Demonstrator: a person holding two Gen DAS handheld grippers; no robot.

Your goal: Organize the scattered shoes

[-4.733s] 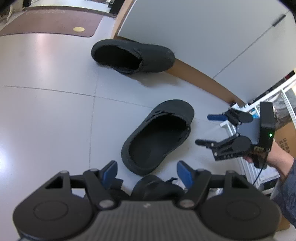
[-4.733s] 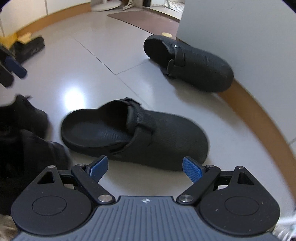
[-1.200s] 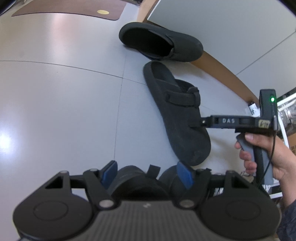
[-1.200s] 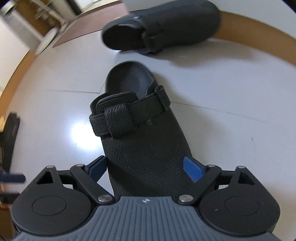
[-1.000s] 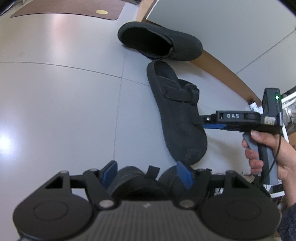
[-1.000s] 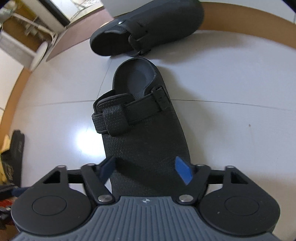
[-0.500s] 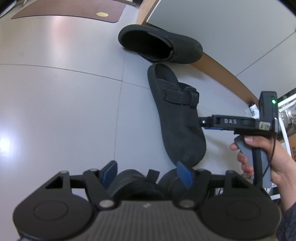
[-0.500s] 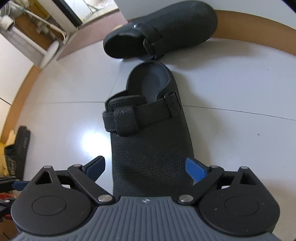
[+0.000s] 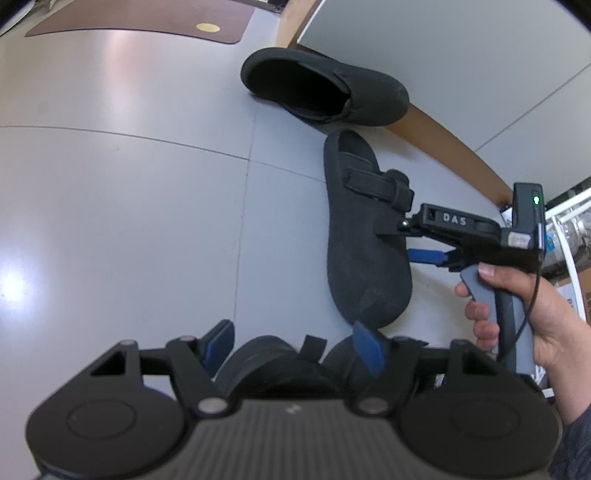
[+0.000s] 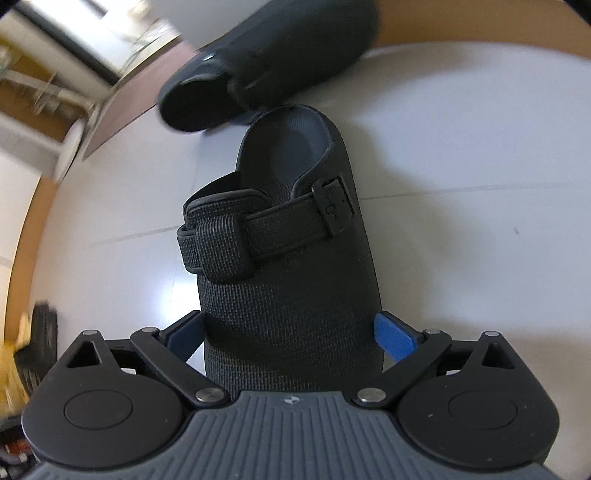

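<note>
A black strapped clog lies on the grey floor, heel toward a second black clog that rests against the wall's baseboard. My right gripper stands open astride the near clog's toe, a blue finger close to each side. The near clog sits flat on the floor. My left gripper is open and hovers over another dark shoe, which shows between its fingers and is mostly hidden by the gripper body.
A person's hand holds the right gripper. A wooden baseboard and white wall run behind the clogs. A brown mat lies far left, a white rack at the right. Dark and yellow items sit left.
The right gripper had squeezed the near clog's toe a second ago, then opened. Since half a second ago it has slid forward along the toe. The left gripper has barely moved.
</note>
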